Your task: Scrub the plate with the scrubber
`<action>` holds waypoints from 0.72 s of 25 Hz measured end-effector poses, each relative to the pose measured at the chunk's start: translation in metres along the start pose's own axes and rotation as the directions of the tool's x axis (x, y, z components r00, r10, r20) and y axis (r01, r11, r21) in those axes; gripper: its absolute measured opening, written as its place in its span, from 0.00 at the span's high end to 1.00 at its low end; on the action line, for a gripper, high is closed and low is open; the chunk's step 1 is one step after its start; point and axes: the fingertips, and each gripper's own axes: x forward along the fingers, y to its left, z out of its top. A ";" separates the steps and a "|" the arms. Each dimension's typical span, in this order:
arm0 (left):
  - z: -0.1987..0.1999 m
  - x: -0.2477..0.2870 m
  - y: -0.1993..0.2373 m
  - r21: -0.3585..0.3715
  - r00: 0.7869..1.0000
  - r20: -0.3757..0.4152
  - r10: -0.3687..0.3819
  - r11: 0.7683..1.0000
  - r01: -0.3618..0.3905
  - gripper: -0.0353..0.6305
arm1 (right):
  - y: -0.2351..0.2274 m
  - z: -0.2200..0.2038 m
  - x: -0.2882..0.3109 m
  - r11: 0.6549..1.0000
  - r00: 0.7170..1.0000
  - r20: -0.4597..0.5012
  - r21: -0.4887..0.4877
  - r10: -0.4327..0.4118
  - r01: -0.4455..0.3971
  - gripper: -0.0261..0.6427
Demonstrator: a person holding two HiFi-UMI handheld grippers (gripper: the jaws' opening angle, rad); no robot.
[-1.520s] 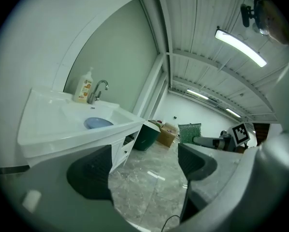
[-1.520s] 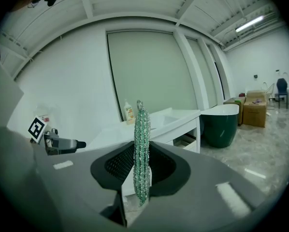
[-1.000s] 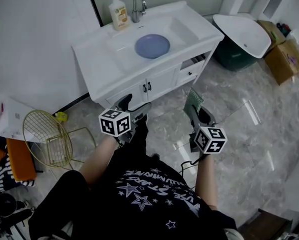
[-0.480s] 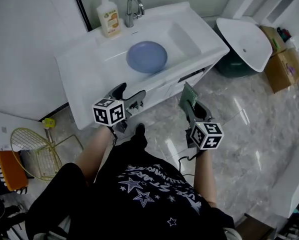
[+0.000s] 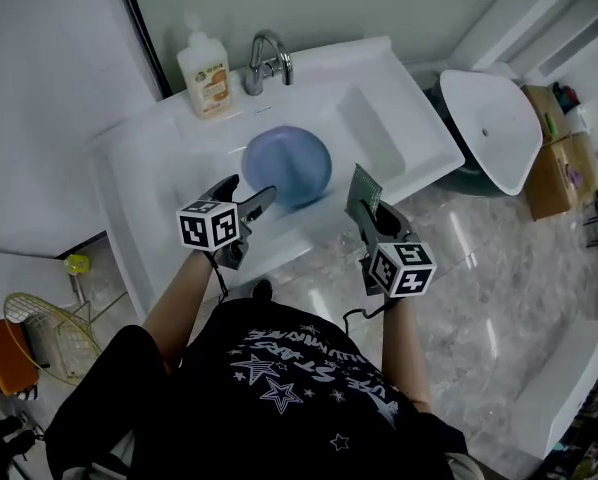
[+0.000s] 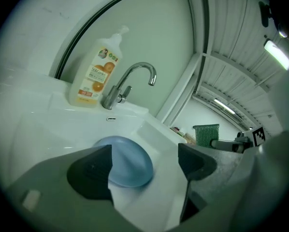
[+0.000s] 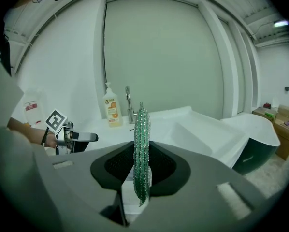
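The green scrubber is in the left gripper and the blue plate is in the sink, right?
No, the green scrubber is in the right gripper, as the right gripper view shows. The blue plate is in the sink.

Plate: pale blue round plate, plain, inside the white moulded sink.
Scrubber: sparkly green flat scrubber.
Bottle: white soap bottle behind the sink, orange label.
Tap: shiny chrome tap.
Cubes: black-and-white square markers on the left gripper and right gripper.
Floor: grey marbled tile floor.
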 end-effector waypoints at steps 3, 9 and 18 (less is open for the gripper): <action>-0.001 0.012 0.022 -0.031 0.999 -0.020 0.043 0.999 -0.044 0.31 | -0.007 0.011 0.029 0.999 0.999 -0.020 -0.023 0.029 -0.029 0.80; -0.024 0.032 0.054 -0.100 0.985 -0.095 0.144 0.983 -0.154 0.31 | -0.025 0.028 0.087 0.987 0.990 -0.075 -0.096 0.121 -0.128 0.80; -0.048 0.053 0.090 -0.242 0.929 -0.127 0.347 0.898 -0.369 0.31 | -0.038 0.031 0.172 0.898 0.912 -0.225 -0.208 0.342 -0.388 0.80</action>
